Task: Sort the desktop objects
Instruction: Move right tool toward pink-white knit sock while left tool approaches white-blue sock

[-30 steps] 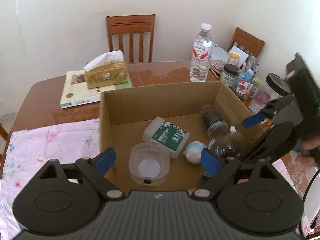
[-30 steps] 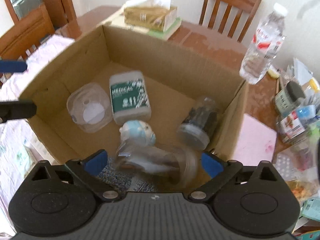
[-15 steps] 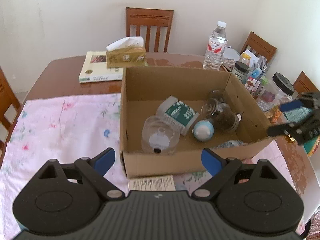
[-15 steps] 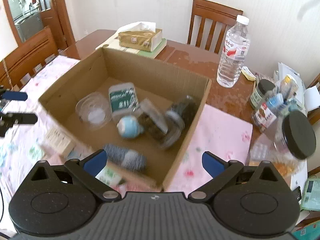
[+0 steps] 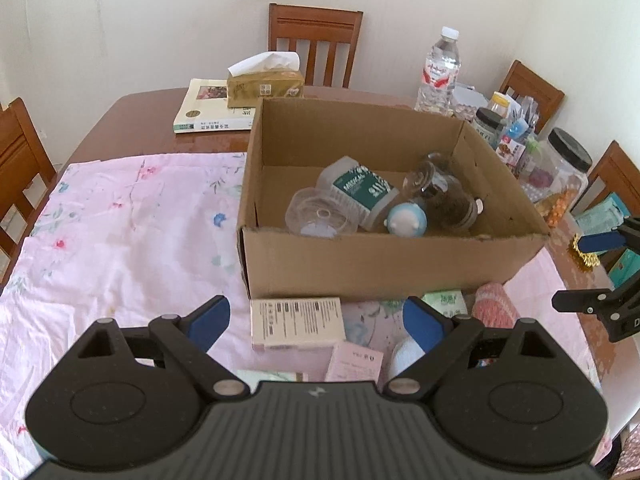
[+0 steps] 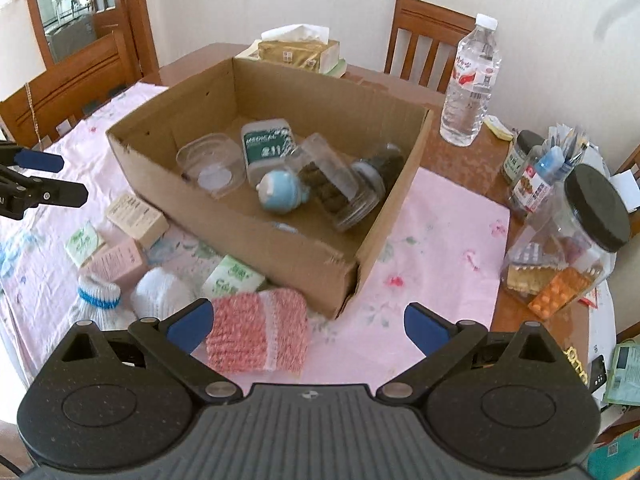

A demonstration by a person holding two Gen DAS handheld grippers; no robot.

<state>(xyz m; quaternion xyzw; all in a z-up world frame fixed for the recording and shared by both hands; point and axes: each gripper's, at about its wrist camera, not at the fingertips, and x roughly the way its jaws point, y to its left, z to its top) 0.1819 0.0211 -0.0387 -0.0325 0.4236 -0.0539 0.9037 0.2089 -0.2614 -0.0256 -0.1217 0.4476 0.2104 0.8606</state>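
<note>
An open cardboard box stands on the pink cloth. Inside lie a green-labelled medical bottle, a clear tub, a blue-white round toy and clear jars. In front of the box lie small cartons, tissue packs, a pink knitted piece and white knitted pieces. My left gripper is open above the cartons. My right gripper is open over the pink knit, holding nothing.
A water bottle, a black-lidded jar, small bottles and pill packs crowd the table's right side. A tissue box on a book sits behind the cardboard box. Wooden chairs ring the table.
Both grippers have pulled back and up from the box. A clear jar that was between the right fingers now lies in the box. The items in front of the box have come into view.
</note>
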